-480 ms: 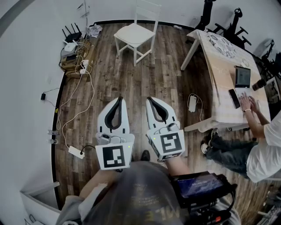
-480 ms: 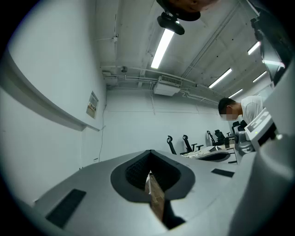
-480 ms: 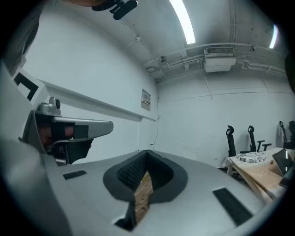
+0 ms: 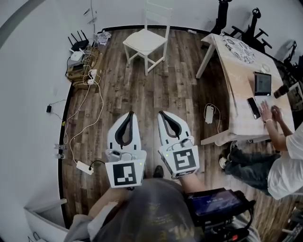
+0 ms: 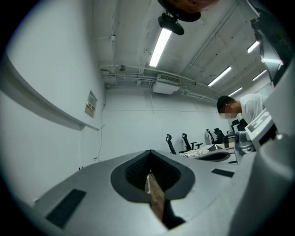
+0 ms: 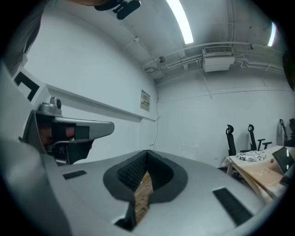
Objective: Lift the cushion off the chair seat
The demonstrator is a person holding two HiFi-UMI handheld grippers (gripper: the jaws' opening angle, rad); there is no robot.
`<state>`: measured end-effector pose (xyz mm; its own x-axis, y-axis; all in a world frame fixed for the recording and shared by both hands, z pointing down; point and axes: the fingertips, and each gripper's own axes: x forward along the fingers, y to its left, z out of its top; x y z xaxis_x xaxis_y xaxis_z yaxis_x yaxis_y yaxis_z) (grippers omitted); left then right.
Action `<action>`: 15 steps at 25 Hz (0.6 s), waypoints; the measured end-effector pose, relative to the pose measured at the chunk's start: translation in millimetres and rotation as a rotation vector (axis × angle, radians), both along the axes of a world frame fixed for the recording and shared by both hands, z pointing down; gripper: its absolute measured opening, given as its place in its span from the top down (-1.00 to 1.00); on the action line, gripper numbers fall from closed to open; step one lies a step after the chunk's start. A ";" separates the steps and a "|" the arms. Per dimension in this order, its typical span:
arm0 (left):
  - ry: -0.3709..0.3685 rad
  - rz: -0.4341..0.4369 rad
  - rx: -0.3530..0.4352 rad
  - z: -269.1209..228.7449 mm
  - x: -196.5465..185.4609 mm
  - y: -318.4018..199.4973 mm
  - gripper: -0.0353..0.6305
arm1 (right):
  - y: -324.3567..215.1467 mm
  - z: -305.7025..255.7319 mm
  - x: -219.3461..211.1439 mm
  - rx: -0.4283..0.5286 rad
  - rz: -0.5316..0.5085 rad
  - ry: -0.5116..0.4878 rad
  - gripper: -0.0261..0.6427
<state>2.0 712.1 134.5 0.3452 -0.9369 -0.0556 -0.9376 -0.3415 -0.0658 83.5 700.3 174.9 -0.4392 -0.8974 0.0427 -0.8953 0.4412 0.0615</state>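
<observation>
- Left gripper point(image 4: 129, 115) and right gripper point(image 4: 161, 114) both clenched, nothing between jaws, held level side by side.
- Cushion point(image 4: 143, 40) flat on seat of white chair point(image 4: 159, 10), far across wood floor point(image 4: 175, 80), well apart from both.
- Probably soft, light, floppy; best pinched at two near-edge corners.
- Chair only in head view; gripper views give closed jaws, wall, ceiling lights.

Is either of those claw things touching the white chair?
No, the left gripper and right gripper are both far from the chair, with wood floor between.
</observation>
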 end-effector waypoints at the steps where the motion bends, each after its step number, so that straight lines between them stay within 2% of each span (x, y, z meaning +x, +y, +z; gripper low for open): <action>1: -0.004 0.000 -0.001 0.4 3.7 0.1 0.88 | 0.4 -0.5 3.8 -0.001 -0.002 -0.009 0.90; 7: -0.014 -0.022 -0.010 6.5 23.2 1.7 0.88 | 4.0 6.3 23.5 -0.009 -0.024 -0.029 0.90; 15: -0.041 -0.054 -0.042 20.7 21.8 -15.3 0.88 | -12.6 34.0 24.2 -0.064 -0.059 -0.037 0.90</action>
<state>23.8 696.7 155.2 0.2956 -0.9553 -0.0033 -0.9514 -0.2941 -0.0909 107.7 687.7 208.9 -0.4935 -0.8658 0.0820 -0.8688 0.4951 -0.0015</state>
